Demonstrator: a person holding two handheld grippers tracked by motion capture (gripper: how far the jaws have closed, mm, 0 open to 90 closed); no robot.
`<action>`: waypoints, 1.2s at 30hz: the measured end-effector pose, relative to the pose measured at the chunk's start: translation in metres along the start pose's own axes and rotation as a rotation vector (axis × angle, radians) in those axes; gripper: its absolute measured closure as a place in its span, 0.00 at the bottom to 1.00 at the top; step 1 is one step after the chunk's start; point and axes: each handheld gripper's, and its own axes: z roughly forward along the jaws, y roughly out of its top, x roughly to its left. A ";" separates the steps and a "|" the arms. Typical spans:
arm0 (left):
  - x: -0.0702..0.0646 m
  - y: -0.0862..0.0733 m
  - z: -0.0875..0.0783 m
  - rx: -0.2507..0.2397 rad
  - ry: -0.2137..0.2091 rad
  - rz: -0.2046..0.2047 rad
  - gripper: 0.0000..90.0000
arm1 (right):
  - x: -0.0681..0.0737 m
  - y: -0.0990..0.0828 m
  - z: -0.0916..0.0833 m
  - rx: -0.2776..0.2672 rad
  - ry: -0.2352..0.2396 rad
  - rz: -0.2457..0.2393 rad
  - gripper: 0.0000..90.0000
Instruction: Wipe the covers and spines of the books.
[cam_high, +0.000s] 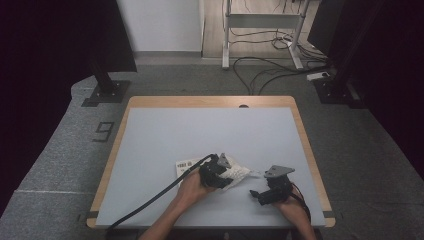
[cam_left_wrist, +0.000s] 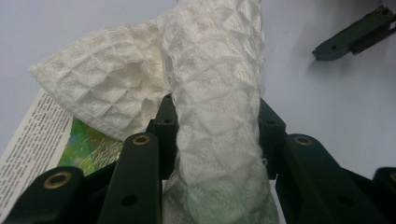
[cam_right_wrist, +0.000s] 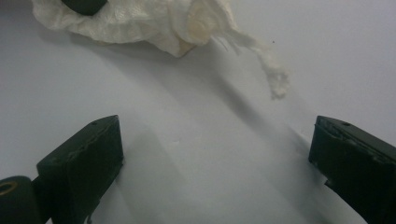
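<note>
Left claw (cam_high: 231, 172): you have it clamped on the white cloth (cam_left_wrist: 219, 116).
Right claw (cam_right_wrist: 215, 154): jaws apart over bare counter (cam_high: 210, 130), near the cloth.
Cloth: bunched near the counter's front edge, partly over a printed leaflet (cam_left_wrist: 32, 140).

So my bench (cam_high: 165, 130) is sporting a pale grey top with a wood edge, and lying on it are a white waffle cloth (cam_high: 239, 173) and a printed leaflet (cam_high: 186, 165) poking out beside it.
</note>
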 end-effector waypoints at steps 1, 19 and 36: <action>0.000 0.000 0.000 -0.001 -0.001 0.000 0.69 | 0.000 0.000 0.000 0.000 0.000 0.001 0.03; 0.003 0.012 -0.030 -0.044 -0.022 0.013 0.70 | 0.000 0.000 0.000 0.000 -0.001 0.002 0.03; 0.015 0.022 -0.065 -0.091 -0.019 0.008 0.70 | 0.000 0.000 0.000 -0.001 0.000 -0.001 0.03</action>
